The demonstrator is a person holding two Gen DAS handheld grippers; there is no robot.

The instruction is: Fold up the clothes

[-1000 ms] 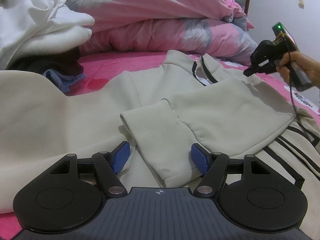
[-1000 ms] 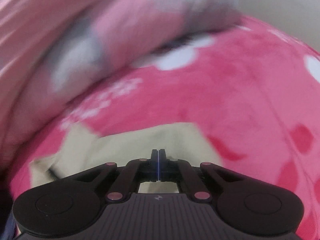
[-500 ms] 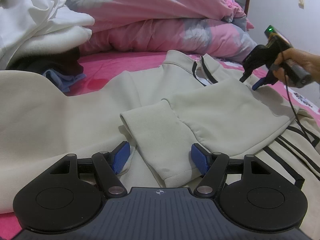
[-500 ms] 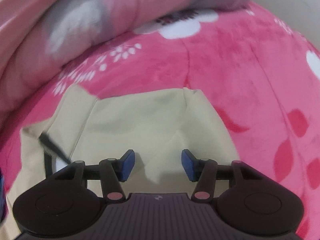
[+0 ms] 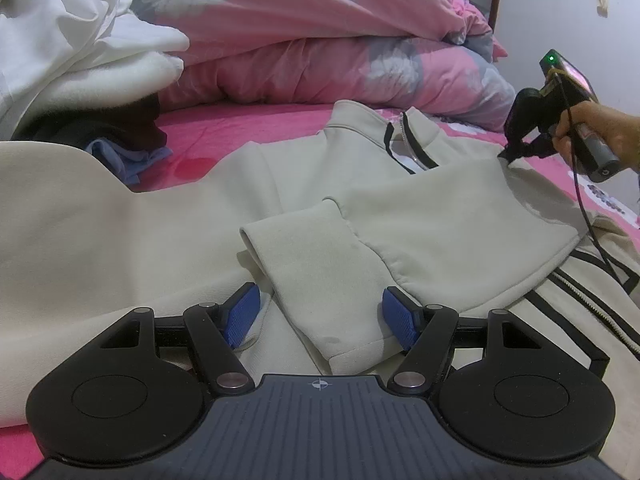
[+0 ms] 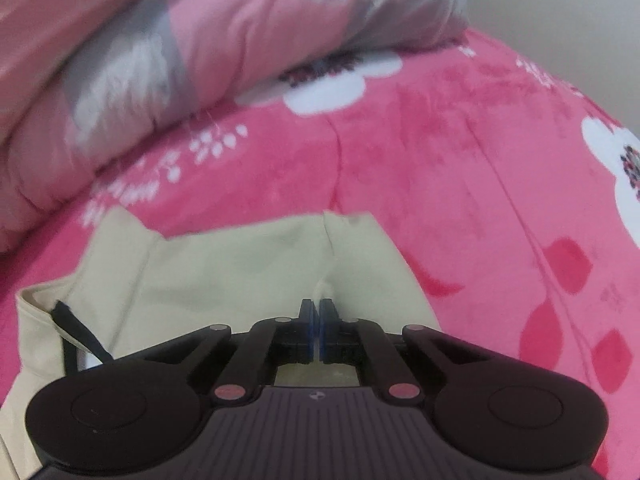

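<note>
Right tool [image 6: 319, 322] is what moved: half a second back its blue pads stood apart over the shoulder of the jacket [image 5: 420, 216], and they've just been closing, so now they're pinched together on a little ridge of cream fabric poking up between the tips. Left tool [image 5: 320, 316] hasn't budged, with its pads wide apart on either side of the sleeve cuff [image 5: 320, 280], not pressing it as far as I can see.

No readable writing anywhere. There's a tiny crosshair mark on each tool's body and that's it. Some dark print on the bedsheet [image 6: 460, 160] at 3 o'clock in the left view might be lettering, but it's too small and warped to make out.

Hard-to-see stuff: the right view is soft and blurry, and the tool body covers the lower part of the jacket. In the left view the hem gets cut off at the 4 o'clock edge, and a hand [image 5: 600, 136] comes in at 2 o'clock with the rest of the person out of frame. A dark garment [image 5: 120, 128] at 10 o'clock is mostly buried under a white pile of clothes [image 5: 80, 48].

The jacket itself is cream with a stand collar, a zip with black trim, and black stripes near the hem. It's lying flat on the pink floral bed in front of a rolled-up pink quilt [image 5: 300, 40], one sleeve folded across the chest.
</note>
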